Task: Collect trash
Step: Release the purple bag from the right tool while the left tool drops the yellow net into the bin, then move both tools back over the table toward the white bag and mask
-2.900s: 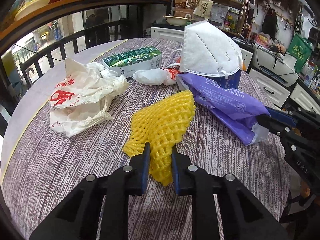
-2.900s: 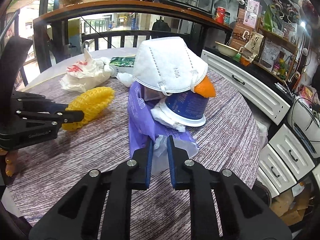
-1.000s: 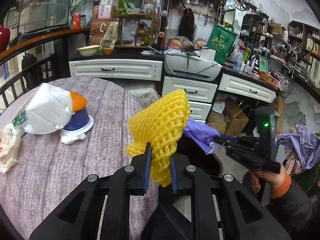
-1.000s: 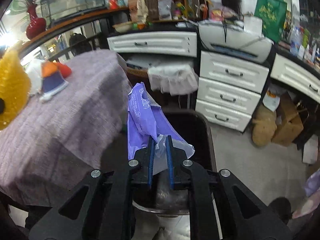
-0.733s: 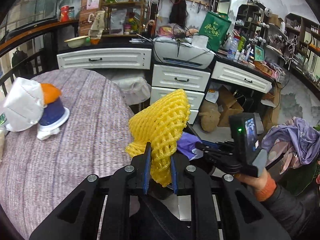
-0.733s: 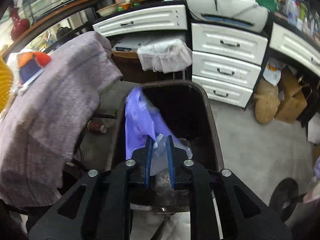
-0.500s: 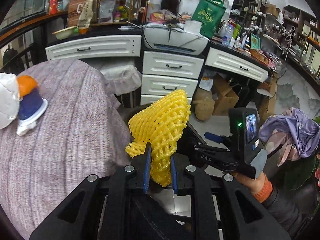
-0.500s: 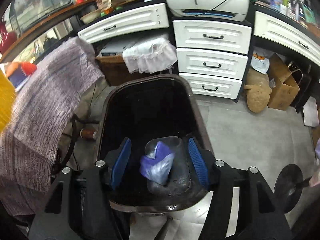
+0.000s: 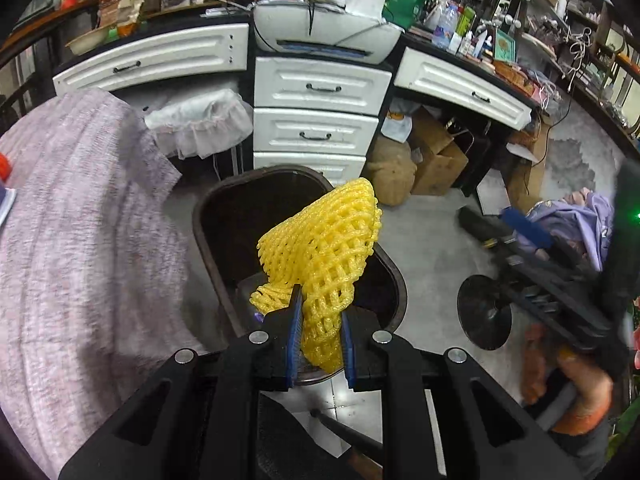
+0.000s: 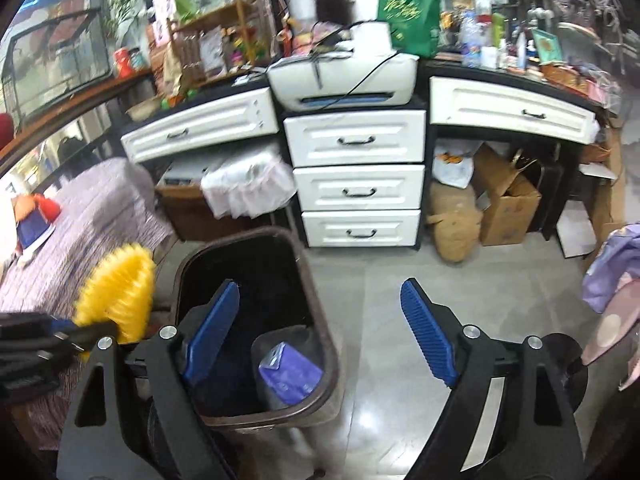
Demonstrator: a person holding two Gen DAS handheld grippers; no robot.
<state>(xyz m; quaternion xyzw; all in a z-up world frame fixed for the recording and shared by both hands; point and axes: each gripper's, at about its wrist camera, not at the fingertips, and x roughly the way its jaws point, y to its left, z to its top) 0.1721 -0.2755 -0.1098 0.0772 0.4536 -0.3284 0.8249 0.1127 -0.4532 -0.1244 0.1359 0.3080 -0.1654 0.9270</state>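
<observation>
Grey floor tiles (image 10: 380, 320) surround the dark bin (image 10: 256, 308) beside the bench (image 9: 80, 240); left fingers (image 9: 320, 336) pinch yellow foam net (image 9: 324, 248), right fingers (image 10: 320, 332) opening, empty.

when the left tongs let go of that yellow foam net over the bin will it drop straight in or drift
The yellow foam net looks open-meshed, so probably very light; it may fall slowly and drift. It bulges above the left tongs without sagging, so likely springy, and it might cling to a pad. It hangs over the bin, so landing inside seems likely.

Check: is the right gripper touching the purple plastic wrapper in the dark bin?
Apart. Right wrist view: right gripper jaws opening, empty; purple plastic wrapper lies in dark bin.
</observation>
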